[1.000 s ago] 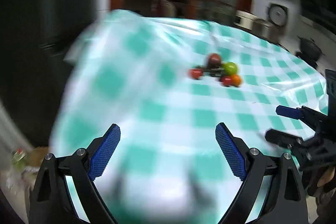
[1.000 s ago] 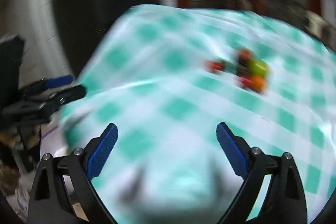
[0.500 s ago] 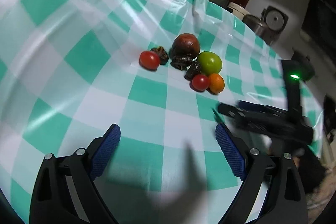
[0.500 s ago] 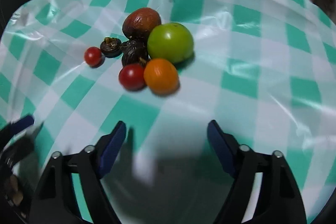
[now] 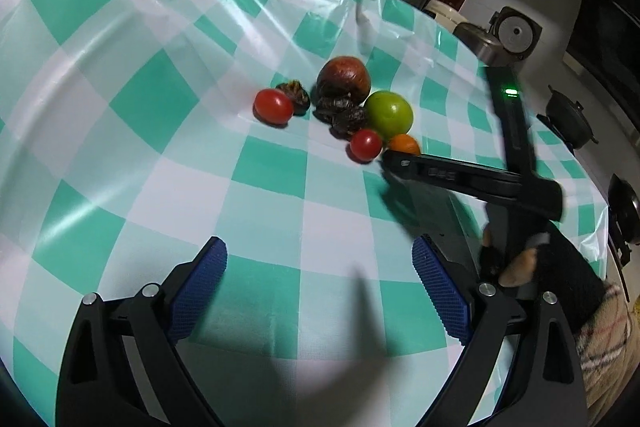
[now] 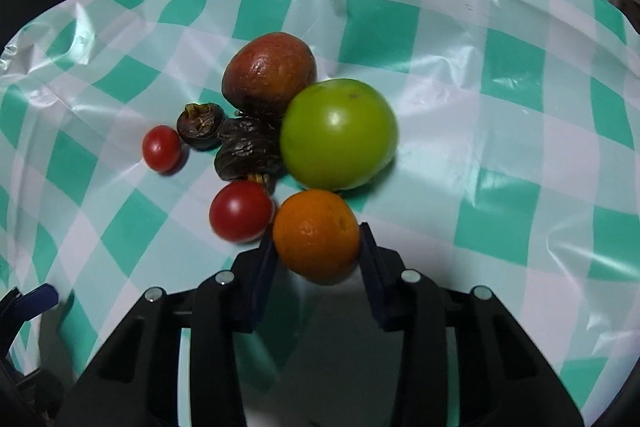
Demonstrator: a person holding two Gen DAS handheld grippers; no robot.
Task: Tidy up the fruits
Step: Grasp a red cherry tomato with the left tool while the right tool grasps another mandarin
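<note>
At the near edge of the fruit cluster on the checked tabletop (image 6: 520, 75), the right gripper (image 6: 318, 255) has just been closing, and its jaws now press both sides of the small orange fruit (image 6: 316, 235). Half a second ago they stood wide, short of it. From the orange, a red tomato (image 6: 240, 211) lies touching at nine o'clock and the green fruit (image 6: 340, 133) just beside it at twelve. The left gripper (image 5: 320, 285) hovers wide open over bare cloth, holding nothing. The first pick looks secured; lifting without nudging the neighbours comes next.
</note>
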